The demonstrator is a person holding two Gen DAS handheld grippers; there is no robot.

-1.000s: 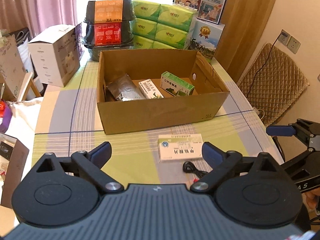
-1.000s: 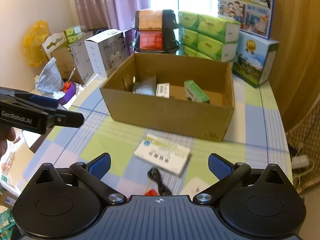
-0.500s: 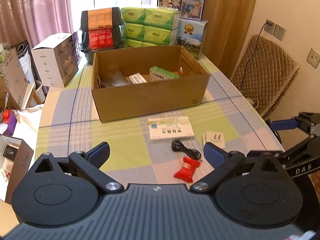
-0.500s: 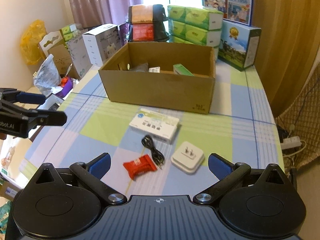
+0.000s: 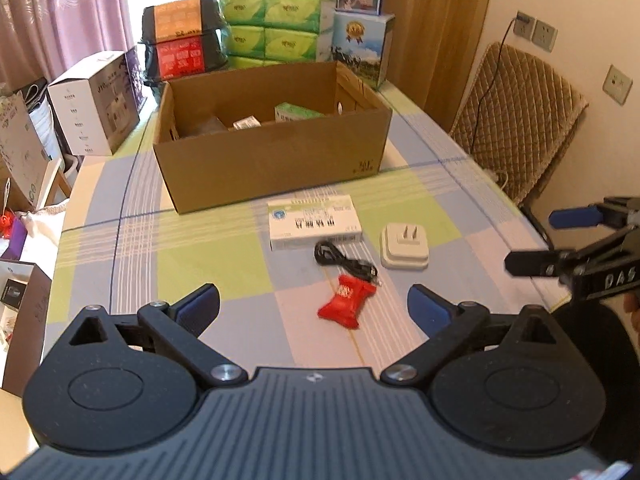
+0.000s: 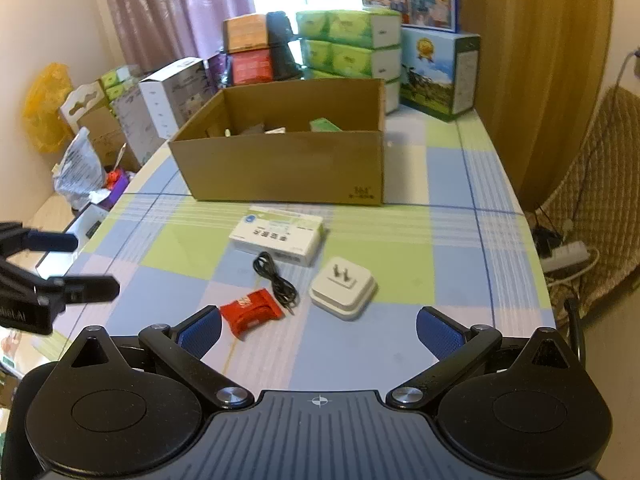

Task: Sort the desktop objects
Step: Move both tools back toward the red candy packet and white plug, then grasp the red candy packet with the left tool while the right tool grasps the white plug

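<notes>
Both grippers hang spread wide and empty above the near edge of the checked tablecloth (image 5: pixel 192 240). Just ahead of the left gripper (image 5: pixel 314 306), slightly to its right-hand side, lies the red candy packet (image 5: pixel 347 300), its long axis running diagonally away toward the right finger. Seen from the right gripper (image 6: pixel 319 330), the same red candy packet (image 6: pixel 253 309) sits hard by its left finger, so it lies closer to the left tool's centre line; I judge the left hand better placed for it. Beyond the packet a coiled black cable (image 5: pixel 344 261) touches its far end, and to the right of that a white plug adapter (image 6: pixel 343 286) rests prongs up. Farther out lies a flat white medicine box (image 5: pixel 314 224) with green trim and dark Chinese print I cannot read, its long side across the view. Past it stands the open cardboard box (image 5: pixel 276 160), already holding several small packages. The right tool's side reads "DAS".
</notes>
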